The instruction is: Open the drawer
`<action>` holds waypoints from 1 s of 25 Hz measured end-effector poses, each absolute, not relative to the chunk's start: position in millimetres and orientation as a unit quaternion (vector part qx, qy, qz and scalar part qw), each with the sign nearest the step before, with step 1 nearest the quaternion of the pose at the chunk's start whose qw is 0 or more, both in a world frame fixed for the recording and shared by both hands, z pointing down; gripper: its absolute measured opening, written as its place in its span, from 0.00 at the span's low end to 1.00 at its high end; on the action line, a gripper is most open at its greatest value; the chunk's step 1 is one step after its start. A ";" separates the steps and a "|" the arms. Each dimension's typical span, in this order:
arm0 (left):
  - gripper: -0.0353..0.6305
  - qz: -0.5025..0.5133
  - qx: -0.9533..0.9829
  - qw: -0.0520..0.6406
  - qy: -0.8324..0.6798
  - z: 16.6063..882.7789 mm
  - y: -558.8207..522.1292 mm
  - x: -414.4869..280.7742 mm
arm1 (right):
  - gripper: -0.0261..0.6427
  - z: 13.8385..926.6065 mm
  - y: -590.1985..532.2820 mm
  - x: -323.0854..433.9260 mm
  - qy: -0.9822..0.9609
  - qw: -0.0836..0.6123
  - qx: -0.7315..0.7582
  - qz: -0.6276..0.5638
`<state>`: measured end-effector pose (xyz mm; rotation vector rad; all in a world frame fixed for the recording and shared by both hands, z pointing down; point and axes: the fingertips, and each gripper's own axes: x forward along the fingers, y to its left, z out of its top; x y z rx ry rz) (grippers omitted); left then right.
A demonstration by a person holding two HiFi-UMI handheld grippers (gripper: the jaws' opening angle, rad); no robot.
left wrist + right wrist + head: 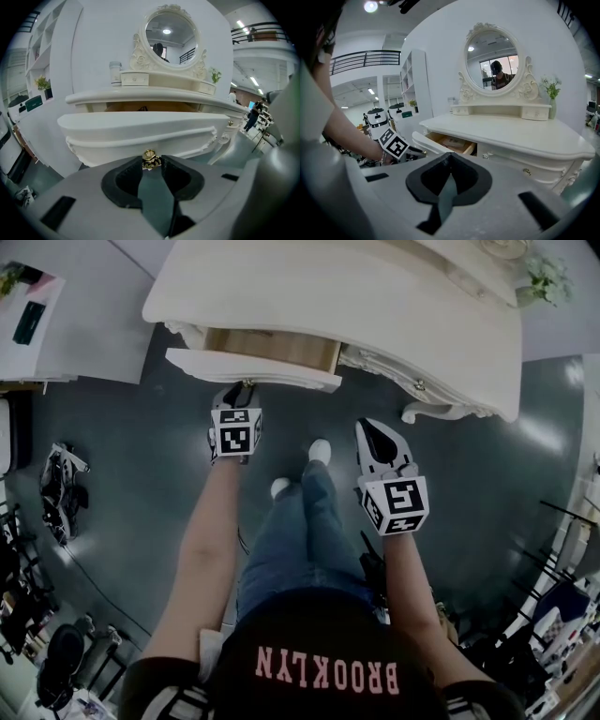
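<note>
Partly open, the drawer juts from a white dressing table on a grey floor in a white-walled room.
Its long front runs across the table's left end, facing the person; the left gripper pinches its gold knob, while the right gripper hangs closed and empty.
</note>
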<state>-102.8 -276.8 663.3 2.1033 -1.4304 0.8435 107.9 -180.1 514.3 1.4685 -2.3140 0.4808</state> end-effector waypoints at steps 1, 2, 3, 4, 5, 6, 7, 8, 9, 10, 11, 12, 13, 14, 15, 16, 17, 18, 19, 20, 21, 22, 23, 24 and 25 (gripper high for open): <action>0.23 0.308 0.764 0.230 -0.518 663.2 -272.8 -103.8 | 0.04 513.6 -176.5 106.1 -0.818 0.178 0.520 0.169; 0.23 0.310 0.764 0.232 -0.516 663.2 -268.3 -104.9 | 0.03 513.0 -172.3 104.1 -0.818 0.178 0.521 0.169; 0.23 0.312 0.765 0.234 -0.513 663.4 -263.4 -106.2 | 0.04 512.3 -168.0 101.9 -0.817 0.179 0.522 0.169; 0.23 0.314 0.765 0.236 -0.511 663.6 -258.4 -107.7 | 0.03 511.6 -164.0 99.5 -0.816 0.178 0.523 0.168; 0.23 0.316 0.765 0.238 -0.508 663.7 -253.6 -109.2 | 0.03 510.7 -160.4 97.0 -0.816 0.178 0.524 0.168; 0.23 0.317 0.766 0.239 -0.506 663.4 -249.1 -110.5 | 0.03 509.7 -157.0 94.5 -0.815 0.178 0.525 0.167; 0.23 0.318 0.766 0.241 -0.504 662.9 -244.5 -111.7 | 0.03 508.6 -153.4 92.0 -0.815 0.178 0.526 0.167; 0.23 0.318 0.767 0.242 -0.502 662.6 -239.9 -113.0 | 0.03 507.6 -149.6 89.6 -0.815 0.178 0.526 0.166; 0.23 0.317 0.767 0.243 -0.501 662.6 -235.5 -114.3 | 0.03 507.0 -145.9 87.3 -0.815 0.178 0.526 0.165; 0.23 0.316 0.768 0.244 -0.501 662.7 -231.6 -115.7 | 0.03 506.5 -142.5 85.1 -0.815 0.179 0.526 0.164; 0.23 0.316 0.767 0.246 -0.501 663.0 -228.3 -117.0 | 0.04 506.2 -139.4 83.3 -0.815 0.179 0.527 0.164; 0.23 0.316 0.767 0.247 -0.501 663.3 -225.2 -118.2 | 0.03 506.0 -136.2 81.7 -0.814 0.180 0.527 0.164; 0.23 0.316 0.767 0.249 -0.501 663.5 -221.9 -119.1 | 0.03 506.1 -132.8 80.7 -0.814 0.179 0.528 0.165; 0.23 0.317 0.766 0.249 -0.500 663.6 -218.6 -119.8 | 0.04 506.2 -129.5 80.2 -0.812 0.177 0.530 0.168; 0.23 0.318 0.766 0.250 -0.499 663.5 -215.5 -120.2 | 0.04 506.1 -126.5 80.2 -0.810 0.174 0.533 0.173; 0.23 0.319 0.767 0.249 -0.498 663.2 -212.9 -120.6 | 0.03 505.8 -124.0 80.4 -0.808 0.168 0.537 0.178; 0.23 0.319 0.768 0.249 -0.497 662.7 -210.7 -121.0 | 0.03 505.2 -122.0 80.5 -0.805 0.162 0.541 0.183; 0.23 0.319 0.769 0.249 -0.495 662.1 -208.5 -121.6 | 0.04 504.5 -119.9 80.3 -0.802 0.157 0.546 0.186; 0.23 0.319 0.769 0.249 -0.494 661.8 -206.0 -122.4 | 0.04 504.0 -117.6 79.6 -0.799 0.155 0.549 0.189; 0.23 0.319 0.770 0.249 -0.493 661.9 -203.0 -123.5 | 0.03 503.7 -114.8 78.5 -0.797 0.153 0.552 0.191; 0.23 0.319 0.770 0.251 -0.493 662.1 -200.1 -124.6 | 0.03 503.5 -112.1 77.3 -0.796 0.152 0.553 0.193; 0.23 0.318 0.770 0.252 -0.492 662.3 -197.4 -125.7 | 0.03 503.4 -109.8 76.1 -0.794 0.150 0.555 0.196; 0.23 0.318 0.770 0.253 -0.491 662.4 -194.9 -126.7 | 0.04 503.2 -108.0 75.1 -0.793 0.147 0.557 0.198; 0.23 0.319 0.771 0.254 -0.490 662.5 -192.3 -127.5 | 0.04 502.8 -106.2 74.2 -0.792 0.146 0.558 0.200; 0.23 0.318 0.771 0.254 -0.489 662.5 -189.3 -128.2 | 0.03 502.3 -104.2 73.3 -0.791 0.145 0.559 0.200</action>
